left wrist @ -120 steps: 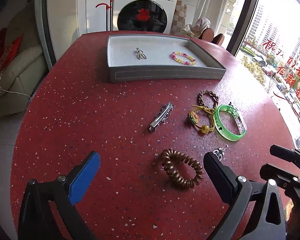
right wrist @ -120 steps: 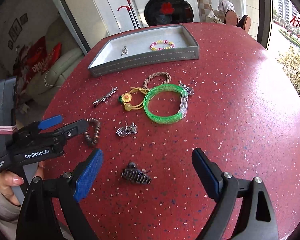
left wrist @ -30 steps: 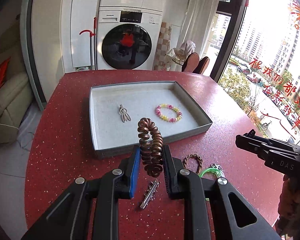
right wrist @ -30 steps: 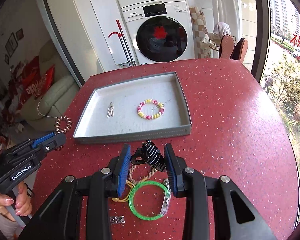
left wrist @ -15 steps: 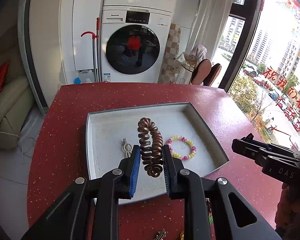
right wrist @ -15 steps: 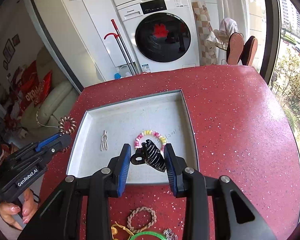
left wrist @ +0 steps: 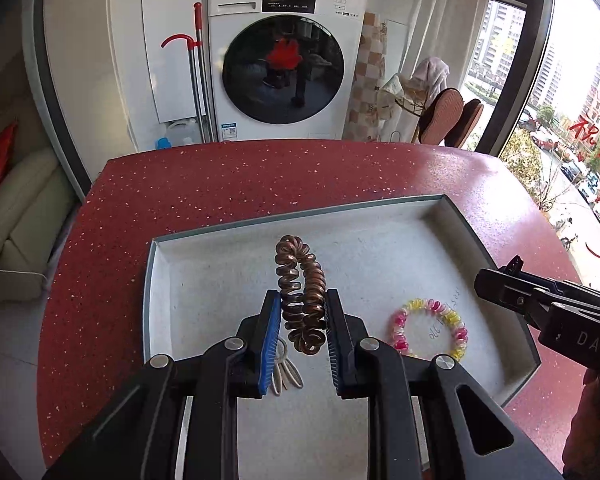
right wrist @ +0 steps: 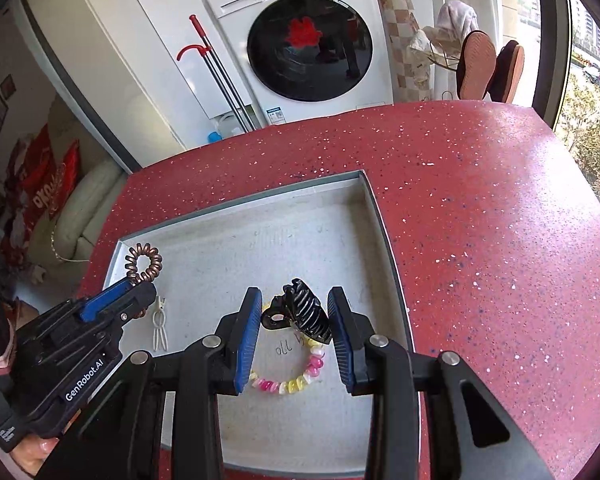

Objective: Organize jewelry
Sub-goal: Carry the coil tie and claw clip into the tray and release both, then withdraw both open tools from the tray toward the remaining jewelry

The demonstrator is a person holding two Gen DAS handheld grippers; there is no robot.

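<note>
Tray [left wrist: 452, 216] lay grey and low on the red table [left wrist: 220, 176], right under both grippers, filling the middle of each view. Left gripper [left wrist: 302, 320] was shut tight on a brown coil hair tie [left wrist: 300, 280], pinched at its lower half between the blue pads, long way standing up out of the jaws toward the top of the frame. Hung above bare tray floor in the left half. Right gripper [right wrist: 293, 322] was clamped on a black claw clip [right wrist: 298, 312], lying slanted from upper left to lower right between the pads. Sat just over a pink and yellow bead bracelet [right wrist: 296, 376] already in the tray. Little silver clip [right wrist: 159, 326] rested at lower left of that view, partly hidden behind the left pad in the other view. Probably time to let both things drop. Better to shift the claw clip up-frame onto bare floor first, maybe, so as not to land on the beads.
</note>
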